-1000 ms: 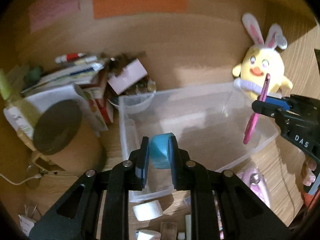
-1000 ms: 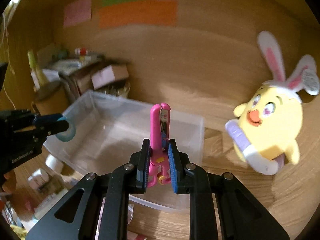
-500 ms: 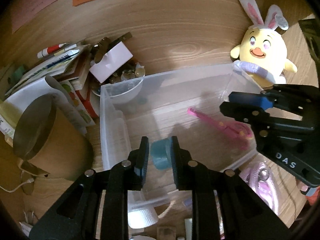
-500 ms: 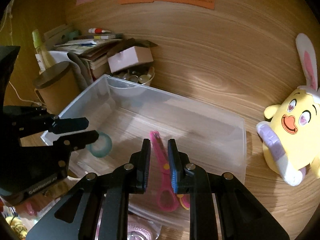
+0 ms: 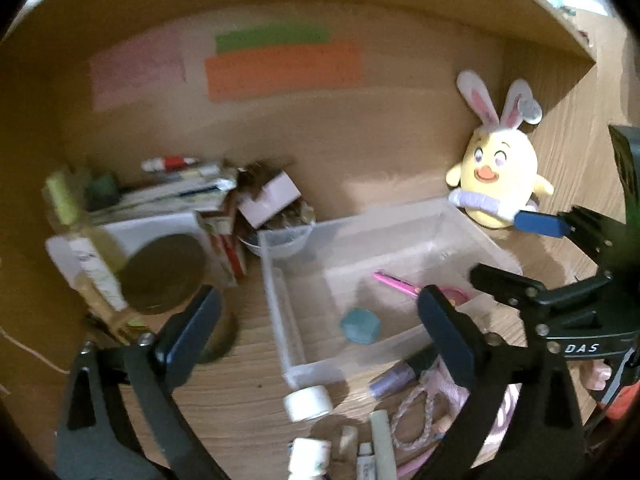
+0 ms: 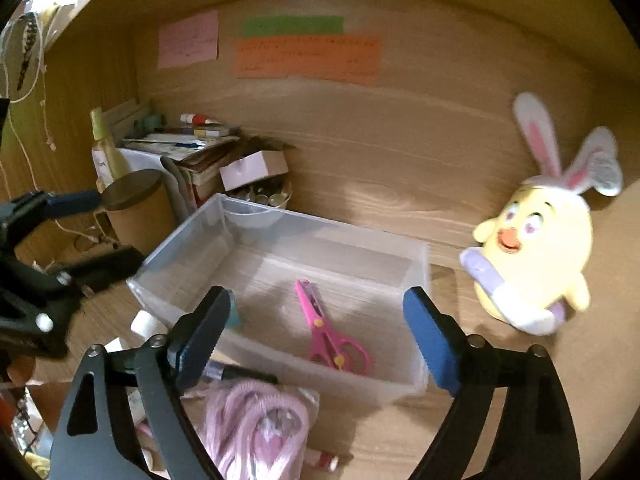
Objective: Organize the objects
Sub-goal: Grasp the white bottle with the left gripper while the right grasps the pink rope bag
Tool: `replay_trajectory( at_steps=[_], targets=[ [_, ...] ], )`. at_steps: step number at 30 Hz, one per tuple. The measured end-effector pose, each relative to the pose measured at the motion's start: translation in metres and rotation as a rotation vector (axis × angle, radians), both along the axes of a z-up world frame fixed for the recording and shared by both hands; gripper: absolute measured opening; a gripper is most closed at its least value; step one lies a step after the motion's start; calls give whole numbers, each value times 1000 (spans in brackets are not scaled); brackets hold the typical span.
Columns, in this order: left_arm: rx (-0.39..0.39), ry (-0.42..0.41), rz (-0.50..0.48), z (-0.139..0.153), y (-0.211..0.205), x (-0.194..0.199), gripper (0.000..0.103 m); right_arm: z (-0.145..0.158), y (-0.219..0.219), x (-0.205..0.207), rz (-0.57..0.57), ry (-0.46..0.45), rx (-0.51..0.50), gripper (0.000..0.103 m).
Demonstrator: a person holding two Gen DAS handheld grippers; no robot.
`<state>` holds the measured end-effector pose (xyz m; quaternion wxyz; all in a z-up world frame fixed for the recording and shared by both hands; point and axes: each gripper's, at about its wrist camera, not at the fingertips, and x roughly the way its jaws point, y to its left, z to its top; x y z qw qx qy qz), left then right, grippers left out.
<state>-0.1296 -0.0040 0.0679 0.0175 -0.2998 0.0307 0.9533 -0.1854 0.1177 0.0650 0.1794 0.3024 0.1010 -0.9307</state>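
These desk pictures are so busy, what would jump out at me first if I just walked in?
Probably the yellow plush chick with bunny ears, sitting against the wooden back wall to the right of the clear plastic bin. Next, the pink scissors lying flat inside that bin, with a blue tape roll near them. Both black claws, left claw and right claw, hang wide open over the bin's near edge.

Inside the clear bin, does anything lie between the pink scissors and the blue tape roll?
No. The left wrist view shows bare bin floor between scissors and tape roll.
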Motion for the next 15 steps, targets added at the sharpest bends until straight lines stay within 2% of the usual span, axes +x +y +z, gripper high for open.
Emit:
replay_trajectory(
  at_steps=[4,8,15],
  targets=[
    [-21,5,11,-4,-7,17,102,-8,1,21,-17,-12,8,101],
    [-1,-66,14,-25,-16,23,102,-24,-2,39,-15,-50,9,101],
    [61,-168,4,-64,-32,39,102,-62,-2,46,-25,-200,-20,101]
  ],
)
